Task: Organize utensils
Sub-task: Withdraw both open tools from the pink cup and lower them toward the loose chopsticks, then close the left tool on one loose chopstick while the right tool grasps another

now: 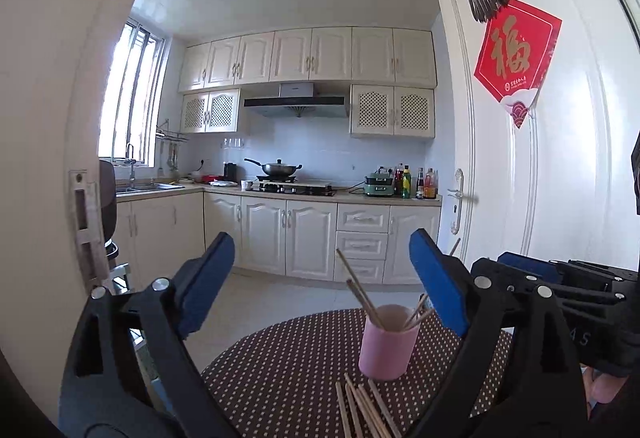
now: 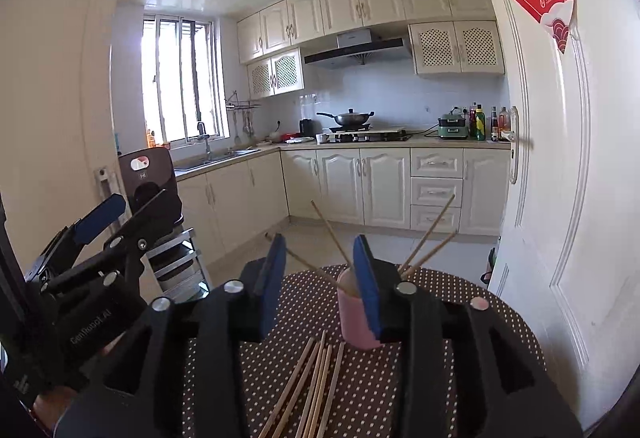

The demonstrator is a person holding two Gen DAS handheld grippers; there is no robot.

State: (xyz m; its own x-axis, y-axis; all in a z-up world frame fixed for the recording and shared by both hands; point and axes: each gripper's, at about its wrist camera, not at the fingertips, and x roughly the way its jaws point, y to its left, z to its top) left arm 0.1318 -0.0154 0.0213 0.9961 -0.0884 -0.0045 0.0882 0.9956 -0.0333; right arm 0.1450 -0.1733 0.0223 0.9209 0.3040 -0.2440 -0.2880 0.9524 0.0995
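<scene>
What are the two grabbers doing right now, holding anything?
Left gripper: jaws wide open, holding nothing.
Right gripper: jaws open, holding nothing, raised near the pink cup.

Matt pink cup (image 1: 387, 344), bare wooden chopsticks (image 2: 310, 390), dotted cloth tablecloth (image 1: 288, 370)

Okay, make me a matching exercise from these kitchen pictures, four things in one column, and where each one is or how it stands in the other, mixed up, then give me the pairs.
Things:
1. pink cup
2. loose chopsticks
3. wok
4. red poster

Places or states:
A. on the stove
B. stuck on the white door
C. upright on the dotted table, chopsticks standing in it
D. lying flat on the table, in front of the cup

Pairs: 1-C, 2-D, 3-A, 4-B
</scene>
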